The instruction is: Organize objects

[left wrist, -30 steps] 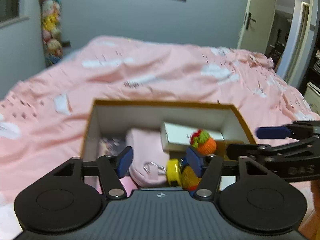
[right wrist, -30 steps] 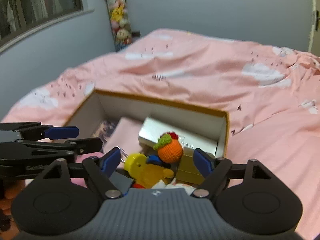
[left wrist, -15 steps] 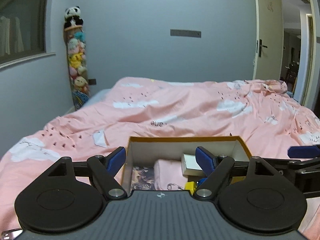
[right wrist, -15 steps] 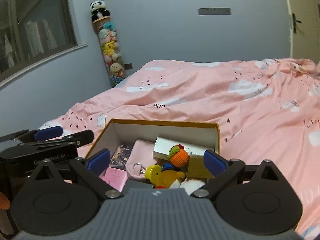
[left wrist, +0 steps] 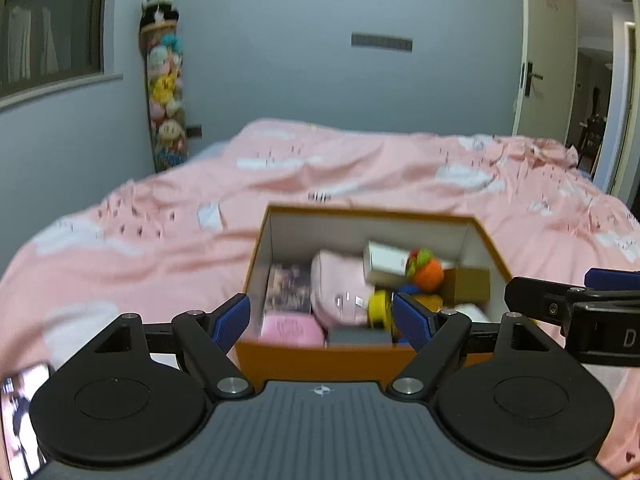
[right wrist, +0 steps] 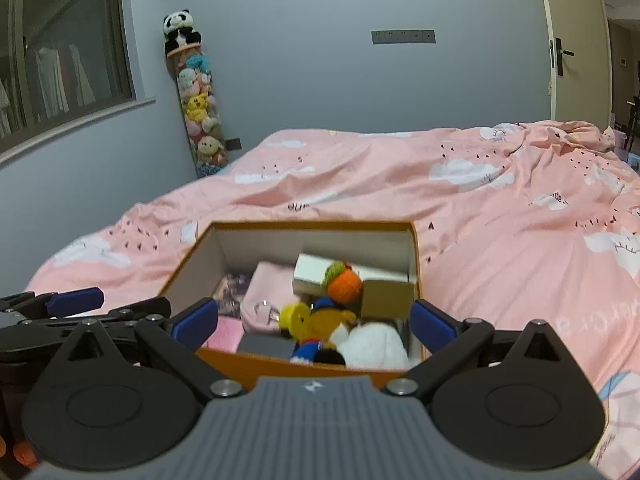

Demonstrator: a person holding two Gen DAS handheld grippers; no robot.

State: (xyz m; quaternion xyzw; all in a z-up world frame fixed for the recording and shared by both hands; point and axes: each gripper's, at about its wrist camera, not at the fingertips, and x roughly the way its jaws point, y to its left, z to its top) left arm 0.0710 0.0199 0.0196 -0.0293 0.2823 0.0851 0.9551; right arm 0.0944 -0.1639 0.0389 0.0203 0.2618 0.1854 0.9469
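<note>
Hovering apart and empty, left tongs (left wrist: 322,316), right tongs (right wrist: 314,322), one orange box (right wrist: 320,368), one crocheted orange (right wrist: 344,285), one yellow plush (right wrist: 316,322).

Left tongs (left wrist: 322,318) and right tongs (right wrist: 314,322) both gape wide, having just opened, nothing gripped.

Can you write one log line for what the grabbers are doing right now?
left gripper: open, empty | right gripper: open, empty | orange box: on bed, full of toys

Each gripper, the left gripper (left wrist: 322,316) and the right gripper (right wrist: 314,322), is built of black linkage arms with silver screws, blue ribbed pads (right wrist: 430,326), round black discs and a grey ribbed body.
</note>
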